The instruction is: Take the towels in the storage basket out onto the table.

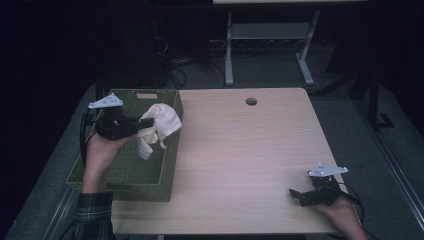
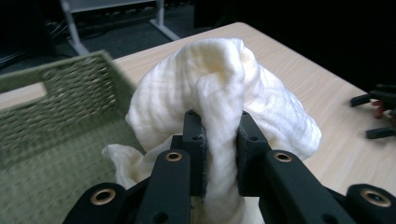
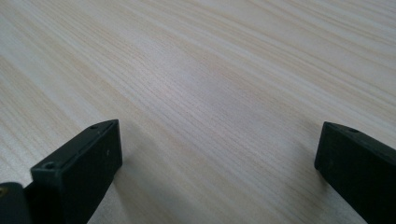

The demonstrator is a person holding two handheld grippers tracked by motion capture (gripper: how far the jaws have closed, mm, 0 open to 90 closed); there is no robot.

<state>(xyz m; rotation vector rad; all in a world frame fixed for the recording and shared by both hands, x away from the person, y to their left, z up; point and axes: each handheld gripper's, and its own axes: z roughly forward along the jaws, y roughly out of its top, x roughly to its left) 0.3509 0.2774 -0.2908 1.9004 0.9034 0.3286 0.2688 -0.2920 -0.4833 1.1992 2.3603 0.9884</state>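
A cream cloth (image 1: 159, 125) hangs bunched over the green woven basket (image 1: 125, 172) at the table's left edge. My left gripper (image 1: 148, 126) is shut on a fold of it and holds it above the basket's right wall. In the left gripper view the cloth (image 2: 219, 88) billows above the jaws, and my left gripper (image 2: 219, 135) pinches a fold between both pads. My right gripper (image 1: 296, 194) rests near the table's front right corner, open and pointing left. Its view has my right gripper (image 3: 219, 149) spread wide over bare wood with nothing between the jaws.
The light wooden table (image 1: 240, 150) has a round cable hole (image 1: 251, 101) near its far edge. Behind it a white-legged desk frame (image 1: 270, 45) stands on the dark floor with cables nearby. The basket (image 2: 51, 116) is open-topped with a handle slot in its far wall.
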